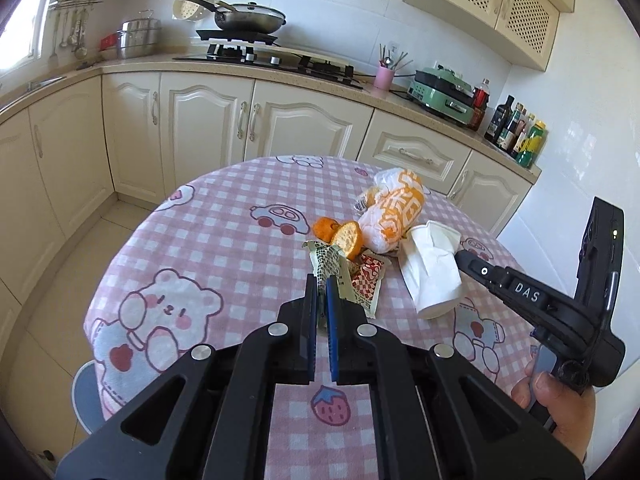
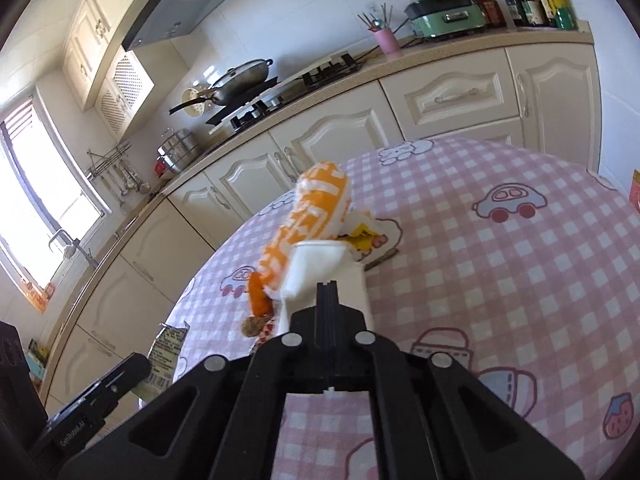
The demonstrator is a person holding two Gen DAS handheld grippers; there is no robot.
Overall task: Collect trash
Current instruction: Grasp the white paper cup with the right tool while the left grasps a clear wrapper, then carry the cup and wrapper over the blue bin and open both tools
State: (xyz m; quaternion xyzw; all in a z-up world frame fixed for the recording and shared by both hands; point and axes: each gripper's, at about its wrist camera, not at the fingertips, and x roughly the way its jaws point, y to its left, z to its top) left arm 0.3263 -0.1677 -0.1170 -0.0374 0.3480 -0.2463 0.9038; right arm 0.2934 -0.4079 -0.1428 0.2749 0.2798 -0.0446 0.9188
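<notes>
Setting: a kitchen, where a round table [image 1: 224,216] under a pink checked cloth printed with bears, cars and strawberries is standing in front of cream cabinets [image 1: 208,120].

Trash pile: it is lying near the middle of the table, all the pieces touching or overlapping.

Left gripper [image 1: 321,280]: its blue-padded fingers [image 1: 332,300] are pinching a green-and-white printed wrapper [image 1: 326,258]; the wrapper is sticking up between them, nearly closing the gap.

Red checked packet [image 1: 370,280]: it is lying flat just to the right of the wrapper, partly tucked under it.

Orange peel [image 1: 338,234]: two pieces are sitting just behind the wrapper, touching the crumpled bag.

Orange-and-white bag [image 1: 394,208]: crumpled, it is lying at the back of the pile, leaning on the peel and the cup.

Paper cup [image 1: 430,268]: white and crushed, it is lying on its side to the right of the pile, its mouth turned towards the bag.

Right gripper [image 2: 327,285]: its fingers are pressed together on the wall of the paper cup, which is bulging out on both sides of the closed tips in the right wrist view.

Right hand [image 1: 560,408]: a bare hand is gripping the handle of the right gripper at the table's near right edge.

Counter behind: a lidded pan [image 1: 248,16] is sitting on the stove, a pink utensil cup [image 1: 385,76] is standing further right, then a green appliance [image 1: 444,92] and a row of bottles [image 1: 516,130] by the wall.
</notes>
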